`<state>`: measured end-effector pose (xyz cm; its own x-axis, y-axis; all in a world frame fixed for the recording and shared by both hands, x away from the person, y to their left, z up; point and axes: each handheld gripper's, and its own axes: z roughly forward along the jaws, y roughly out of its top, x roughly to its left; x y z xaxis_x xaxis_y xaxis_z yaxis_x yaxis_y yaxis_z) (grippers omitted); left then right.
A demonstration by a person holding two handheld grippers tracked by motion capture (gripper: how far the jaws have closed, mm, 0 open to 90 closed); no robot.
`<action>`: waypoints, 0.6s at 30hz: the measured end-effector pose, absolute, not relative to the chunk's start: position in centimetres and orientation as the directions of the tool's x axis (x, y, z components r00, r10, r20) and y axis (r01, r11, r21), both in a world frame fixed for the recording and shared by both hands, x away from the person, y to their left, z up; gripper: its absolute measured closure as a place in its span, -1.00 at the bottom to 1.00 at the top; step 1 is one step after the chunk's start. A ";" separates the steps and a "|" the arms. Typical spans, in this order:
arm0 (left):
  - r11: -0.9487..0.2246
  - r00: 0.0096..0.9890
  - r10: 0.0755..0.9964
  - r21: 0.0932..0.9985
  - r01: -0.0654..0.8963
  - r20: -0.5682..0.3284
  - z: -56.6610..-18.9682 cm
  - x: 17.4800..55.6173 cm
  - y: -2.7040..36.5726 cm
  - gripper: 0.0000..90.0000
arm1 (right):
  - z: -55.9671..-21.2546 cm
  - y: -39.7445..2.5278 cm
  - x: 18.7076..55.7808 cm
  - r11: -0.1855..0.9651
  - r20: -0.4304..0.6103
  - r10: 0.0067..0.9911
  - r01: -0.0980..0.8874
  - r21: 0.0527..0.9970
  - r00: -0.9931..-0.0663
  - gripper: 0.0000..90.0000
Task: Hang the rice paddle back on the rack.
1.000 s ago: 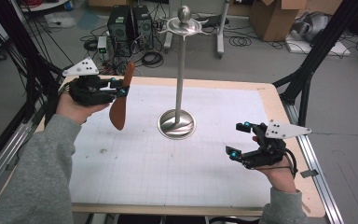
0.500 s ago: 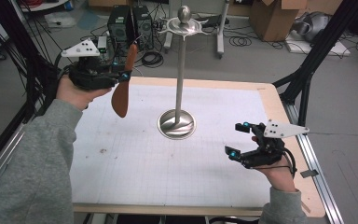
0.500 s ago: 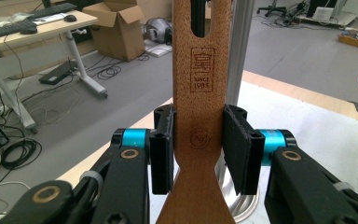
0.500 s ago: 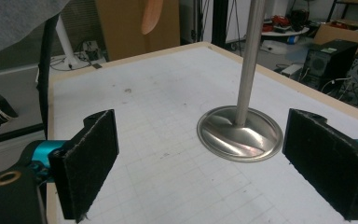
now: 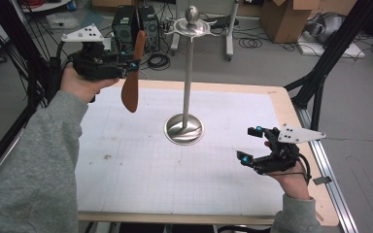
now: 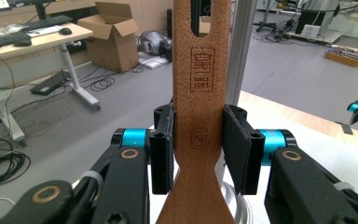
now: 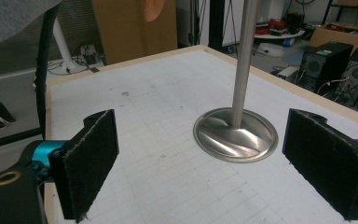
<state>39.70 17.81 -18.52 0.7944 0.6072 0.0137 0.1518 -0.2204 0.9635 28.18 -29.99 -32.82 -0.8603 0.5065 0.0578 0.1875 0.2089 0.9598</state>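
Upper left: my left gripper point(image 5: 132, 68) clamps the spatula point(image 5: 131, 87) by its stiff, light wooden neck; right gripper point(image 5: 250, 144) gapes wide.

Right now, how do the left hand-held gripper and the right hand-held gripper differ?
The left hand-held gripper is shut on a wooden spatula; the right hand-held gripper is open with nothing between its pads. The left one is raised near the top of the metal stand; the right one sits low over the table near its right edge. Both carry a grey three-cornered plate and blue accents.
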 end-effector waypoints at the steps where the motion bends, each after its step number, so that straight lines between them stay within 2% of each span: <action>1: -0.216 0.796 0.605 0.965 0.148 0.013 -18.4 39.7 17.7 0.45 | -32.8 -30.0 28.2 0.207 0.059 0.507 0.188 0.960 -0.860 -0.79; 18: -0.166 0.836 0.549 0.980 0.112 -0.003 -16.7 39.5 15.1 0.45 | -32.7 -30.3 28.1 0.196 0.060 0.503 0.182 0.963 -0.862 -0.79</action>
<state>39.52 15.10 -16.73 0.8355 0.5494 -0.0027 0.1125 -0.1662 0.9797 28.06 -30.30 -32.68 -0.8619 0.5035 0.0603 0.1821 0.1964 0.9635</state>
